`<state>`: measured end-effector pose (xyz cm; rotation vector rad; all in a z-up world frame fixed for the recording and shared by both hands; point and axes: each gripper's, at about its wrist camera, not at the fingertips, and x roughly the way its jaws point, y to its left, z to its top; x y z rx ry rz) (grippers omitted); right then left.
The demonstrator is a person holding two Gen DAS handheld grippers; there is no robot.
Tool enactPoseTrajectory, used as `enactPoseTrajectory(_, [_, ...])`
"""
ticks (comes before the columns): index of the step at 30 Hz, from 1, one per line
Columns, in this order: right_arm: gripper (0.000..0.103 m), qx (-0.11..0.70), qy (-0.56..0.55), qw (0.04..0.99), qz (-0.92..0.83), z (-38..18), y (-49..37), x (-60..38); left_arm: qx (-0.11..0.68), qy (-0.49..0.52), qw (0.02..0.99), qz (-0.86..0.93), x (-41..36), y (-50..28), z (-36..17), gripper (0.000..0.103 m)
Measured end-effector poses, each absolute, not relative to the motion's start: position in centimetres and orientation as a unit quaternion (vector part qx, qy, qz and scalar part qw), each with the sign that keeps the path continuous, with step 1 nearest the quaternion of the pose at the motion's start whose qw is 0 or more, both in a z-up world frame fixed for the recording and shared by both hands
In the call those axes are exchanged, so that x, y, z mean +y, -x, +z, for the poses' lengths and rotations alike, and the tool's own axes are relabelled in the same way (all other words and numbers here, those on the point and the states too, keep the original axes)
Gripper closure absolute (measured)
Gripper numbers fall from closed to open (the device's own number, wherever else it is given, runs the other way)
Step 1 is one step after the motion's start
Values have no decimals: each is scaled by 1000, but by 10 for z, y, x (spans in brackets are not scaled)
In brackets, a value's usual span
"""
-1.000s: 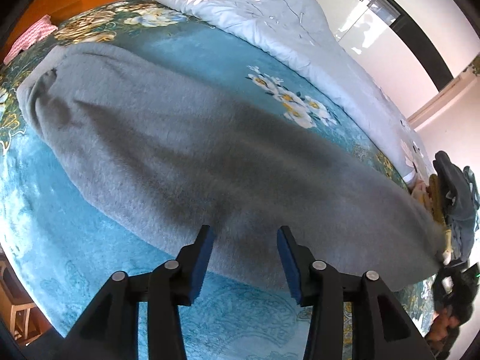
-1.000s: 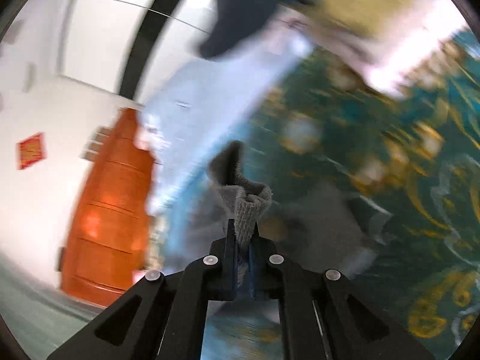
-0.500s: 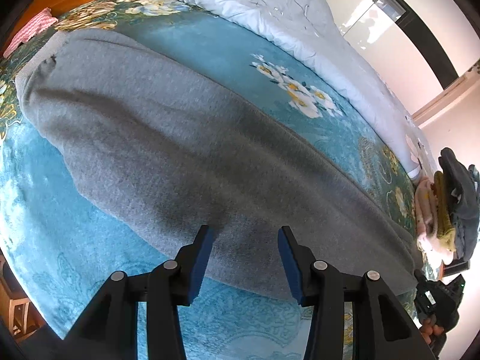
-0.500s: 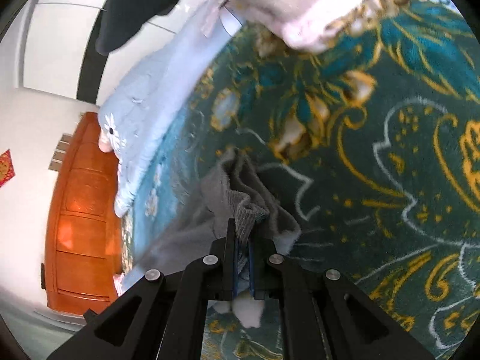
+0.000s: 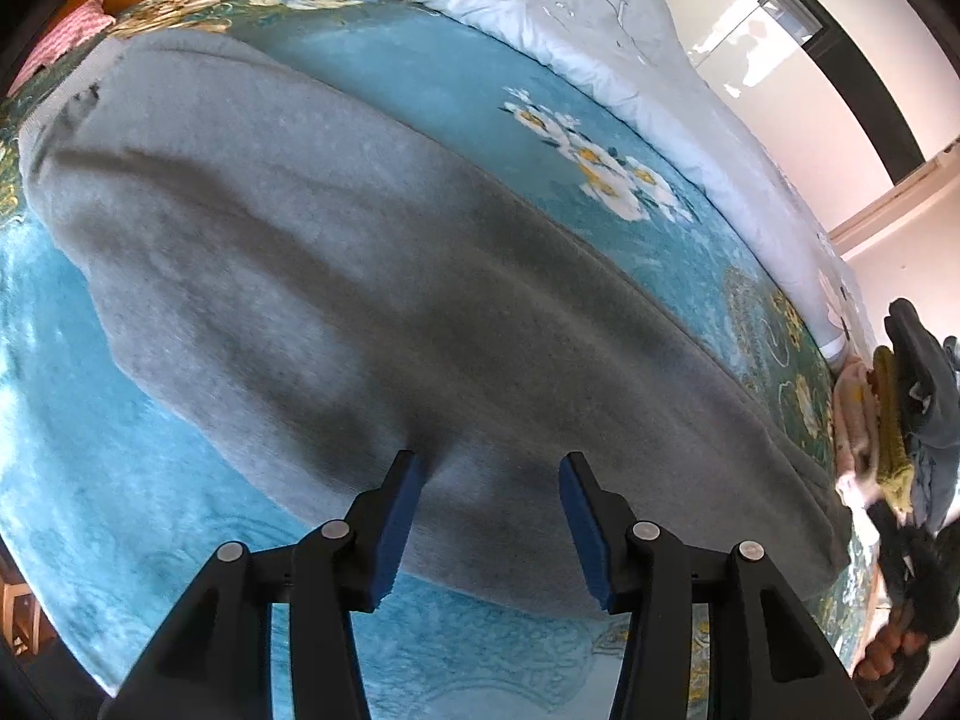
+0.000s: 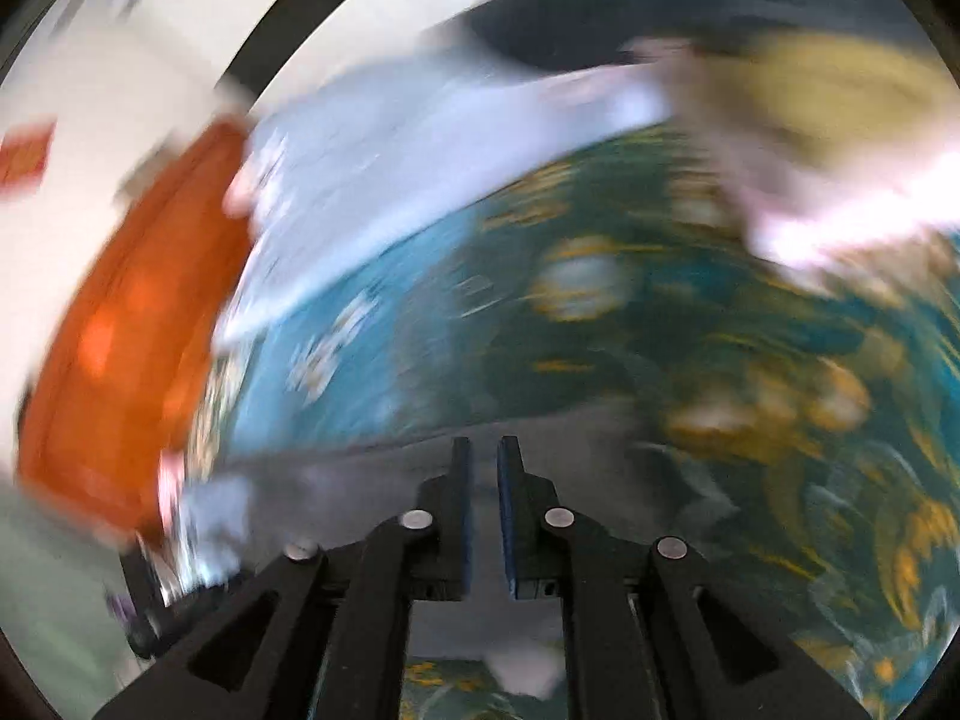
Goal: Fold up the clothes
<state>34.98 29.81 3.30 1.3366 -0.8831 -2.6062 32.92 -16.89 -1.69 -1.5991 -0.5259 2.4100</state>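
Over grey garment, left tongs spread

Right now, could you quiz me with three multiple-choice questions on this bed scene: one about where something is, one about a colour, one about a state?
1. Where does the grey garment lie?
A. on the teal bedspread
B. on a chair
C. on the floor

2. What colour is the quilt along the bed's far side?
A. red
B. pale blue with white flowers
C. black

3. How do the left gripper's jaws stand?
A. clamped on cloth
B. apart, holding nothing
C. holding a hanger

Answers: 1 A, the bedspread shows all round it; 2 B, daisies show on it; 3 B, the grey garment shows in the gap.
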Motion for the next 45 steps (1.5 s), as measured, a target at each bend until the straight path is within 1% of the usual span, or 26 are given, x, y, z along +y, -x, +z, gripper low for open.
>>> enactPoseTrajectory(1, [76,-267,-453,59,-848,29,-334,283,-179,540,101,816,-168,-330,-17,51])
enactPoseTrajectory(3, [76,-228,-484,87,-840,18,-302,254,-182,539,100,816,-167,-332,-17,51])
enactPoseTrajectory(5, [76,-190,-511,95,-833,4,-276,234,-185,537,100,817,-166,-334,-17,51])
enactPoseTrajectory(9, [75,-138,-548,118,-816,-13,-252,205,-197,535,93,816,-172,-338,-19,51])
enactPoseTrajectory(10, [74,-117,-555,127,-814,-15,-250,198,-203,535,90,815,-175,-338,-21,51])
enactPoseTrajectory(12, [62,-69,-566,147,-808,-20,-248,185,-214,535,88,813,-178,-338,-24,51])
enactPoseTrajectory(13, [54,-46,-569,159,-805,-22,-247,179,-218,535,88,812,-178,-338,-25,51])
enactPoseTrajectory(15, [53,-7,-568,178,-803,-24,-245,169,-219,535,88,811,-178,-339,-26,51])
enactPoseTrajectory(20, [53,7,-578,188,-794,-28,-237,167,-221,533,90,812,-177,-342,-27,50])
enactPoseTrajectory(22, [53,27,-580,192,-792,-29,-238,162,-227,532,89,811,-178,-342,-28,50])
enactPoseTrajectory(23, [54,38,-580,193,-790,-29,-239,160,-229,532,89,811,-178,-342,-29,50])
enactPoseTrajectory(24, [58,51,-581,191,-790,-30,-240,157,-231,531,88,810,-179,-343,-29,50])
enactPoseTrajectory(25, [69,65,-582,187,-789,-31,-240,153,-231,531,88,811,-178,-343,-29,50])
enactPoseTrajectory(26, [78,74,-582,184,-789,-31,-241,151,-231,531,87,811,-178,-343,-29,50])
enactPoseTrajectory(27, [83,74,-583,183,-788,-31,-241,150,-231,530,88,811,-178,-343,-29,50])
enactPoseTrajectory(28, [91,71,-584,184,-788,-30,-242,150,-232,530,88,811,-179,-343,-29,50])
enactPoseTrajectory(30, [96,62,-586,185,-787,-28,-242,152,-233,529,89,811,-179,-342,-28,50])
enactPoseTrajectory(34, [98,32,-572,158,-804,-18,-233,168,-235,528,91,811,-180,-342,-27,50])
enactPoseTrajectory(35, [101,25,-568,151,-809,-15,-230,172,-235,528,92,811,-180,-342,-26,50])
enactPoseTrajectory(37, [103,11,-569,129,-812,-18,-221,182,-233,528,93,811,-180,-341,-26,50])
enactPoseTrajectory(41, [103,-19,-574,107,-812,-19,-221,206,-235,529,94,810,-181,-341,-27,50])
enactPoseTrajectory(45, [103,-82,-536,94,-835,10,-242,239,-234,531,93,809,-180,-340,-28,50])
